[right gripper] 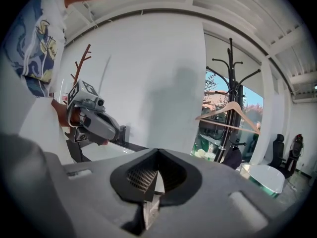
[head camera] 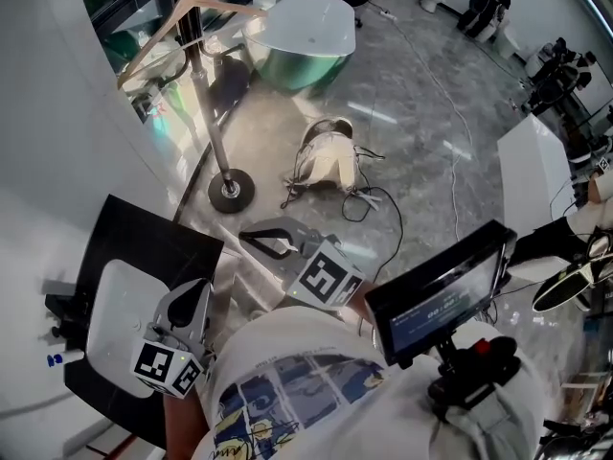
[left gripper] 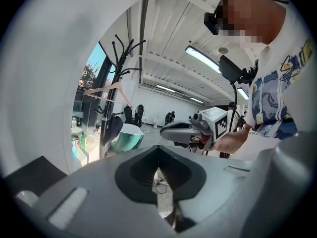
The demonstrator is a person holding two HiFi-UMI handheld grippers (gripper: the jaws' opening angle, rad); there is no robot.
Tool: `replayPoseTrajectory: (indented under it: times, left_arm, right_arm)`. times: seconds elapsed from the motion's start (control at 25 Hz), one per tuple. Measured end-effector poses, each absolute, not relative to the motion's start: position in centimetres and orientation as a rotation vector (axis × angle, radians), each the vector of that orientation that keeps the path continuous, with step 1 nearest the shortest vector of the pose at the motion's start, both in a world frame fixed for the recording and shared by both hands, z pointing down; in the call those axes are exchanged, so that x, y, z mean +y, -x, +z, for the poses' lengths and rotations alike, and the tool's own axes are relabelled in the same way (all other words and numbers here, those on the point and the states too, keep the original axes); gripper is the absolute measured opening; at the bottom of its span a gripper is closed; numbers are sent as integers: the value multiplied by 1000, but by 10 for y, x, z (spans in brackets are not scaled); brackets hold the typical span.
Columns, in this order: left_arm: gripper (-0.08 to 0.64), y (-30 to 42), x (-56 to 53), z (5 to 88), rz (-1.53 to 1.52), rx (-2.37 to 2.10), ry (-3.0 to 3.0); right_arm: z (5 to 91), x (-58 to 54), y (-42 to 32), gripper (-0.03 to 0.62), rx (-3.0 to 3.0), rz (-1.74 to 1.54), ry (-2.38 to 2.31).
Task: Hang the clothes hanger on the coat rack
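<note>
The wooden clothes hanger [head camera: 196,14] hangs high on the black coat rack [head camera: 210,113], whose round base [head camera: 231,191] stands on the shiny floor. The left gripper view shows the hanger [left gripper: 106,90] on the rack [left gripper: 117,71] far ahead, and the right gripper view shows hanger [right gripper: 229,114] and rack [right gripper: 230,83] off to the right. My left gripper [head camera: 192,297] is low by the black table, shut and empty. My right gripper [head camera: 251,239] is near the rack's base, also shut and empty. Both are well away from the hanger.
A round green and white tub [head camera: 305,38] stands behind the rack. A beige bag [head camera: 329,157] with cables lies on the floor. A black table [head camera: 115,233] with a white tray [head camera: 120,319] is at the left, against a white curved wall. A chest-mounted screen [head camera: 441,290] sits at the right.
</note>
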State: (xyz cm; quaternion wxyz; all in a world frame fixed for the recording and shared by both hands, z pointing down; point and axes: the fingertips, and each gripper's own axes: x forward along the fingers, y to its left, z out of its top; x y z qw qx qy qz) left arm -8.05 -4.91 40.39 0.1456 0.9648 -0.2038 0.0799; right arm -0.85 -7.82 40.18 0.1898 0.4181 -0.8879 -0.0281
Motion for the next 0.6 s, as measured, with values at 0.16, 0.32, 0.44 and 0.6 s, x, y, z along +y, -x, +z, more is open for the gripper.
replayPoseTrajectory:
  times: [0.16,0.32,0.44,0.6]
  left_arm:
    - [2,85,-49,405,229,-602,-2772]
    - [2,90,-50,404,225,-609,-2767]
    - [2,92,-51,405,227,-613,-2767]
    - [2,93,-51,407,230,-615,-2766]
  right_arm:
    - [401,-80,15,2,-2511,-101,-1161]
    - [399,-82,22,2,-2517,-103,-1151]
    - [399,-84,25,2,-2521,-114,-1146]
    - [400,-84,27,2,-2519,-101,-1133]
